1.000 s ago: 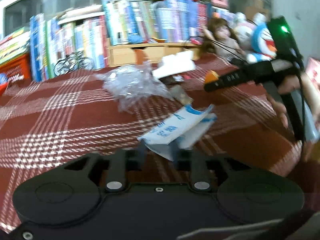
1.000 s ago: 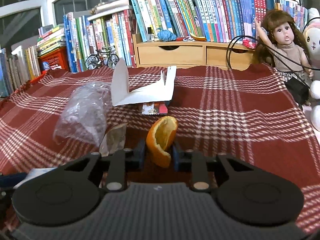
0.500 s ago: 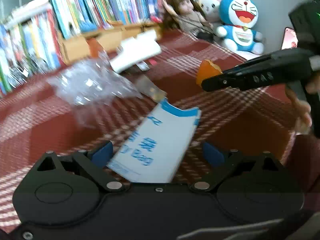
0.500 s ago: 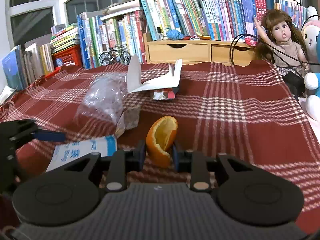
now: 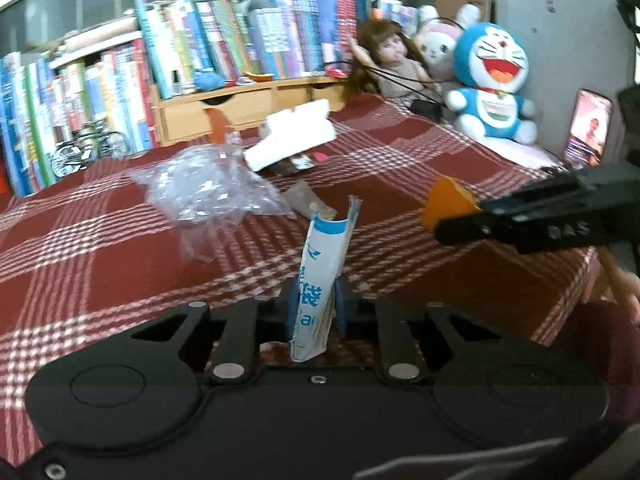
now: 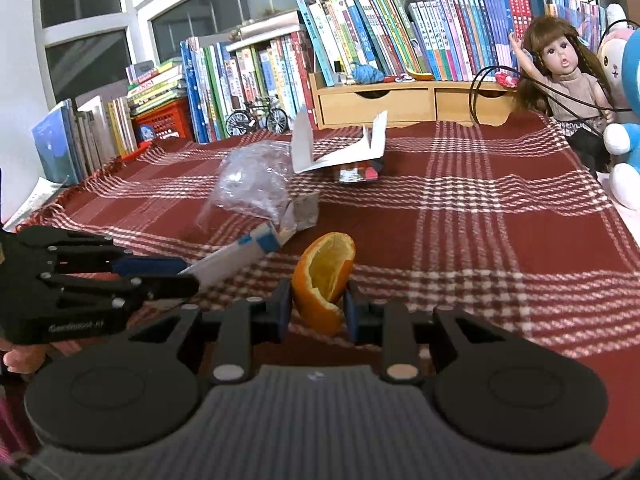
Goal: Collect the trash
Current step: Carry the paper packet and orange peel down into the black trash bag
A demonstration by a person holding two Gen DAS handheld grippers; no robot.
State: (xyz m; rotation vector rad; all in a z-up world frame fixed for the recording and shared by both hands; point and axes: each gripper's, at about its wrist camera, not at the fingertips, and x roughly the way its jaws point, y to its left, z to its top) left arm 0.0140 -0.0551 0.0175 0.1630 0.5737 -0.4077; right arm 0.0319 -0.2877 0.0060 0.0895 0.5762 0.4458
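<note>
The left gripper (image 5: pixel 312 308) has just been closing, and its blue pads now pinch a white-and-blue packet (image 5: pixel 320 276) that stands on edge between them, lifted off the plaid cloth (image 5: pixel 420 184). The right gripper (image 6: pixel 316 304) is clenched on an orange peel (image 6: pixel 324 276), held just above the cloth to the right of the packet.

Both hands look loaded, so the step in hand seems to be carrying these two pieces away. No bin shows in either view, so I can't say where they should go.

To do it well, I'd keep the pinch firm: the packet is thin and floppy and could slide out if tipped. The peel is curved and gripped across its width, so squeezing harder might crack it.

Farther off, a clear bag (image 6: pixel 252 180), a small brown scrap (image 6: pixel 304 210) and a white carton (image 6: pixel 340 152) still lie on the cloth.
</note>
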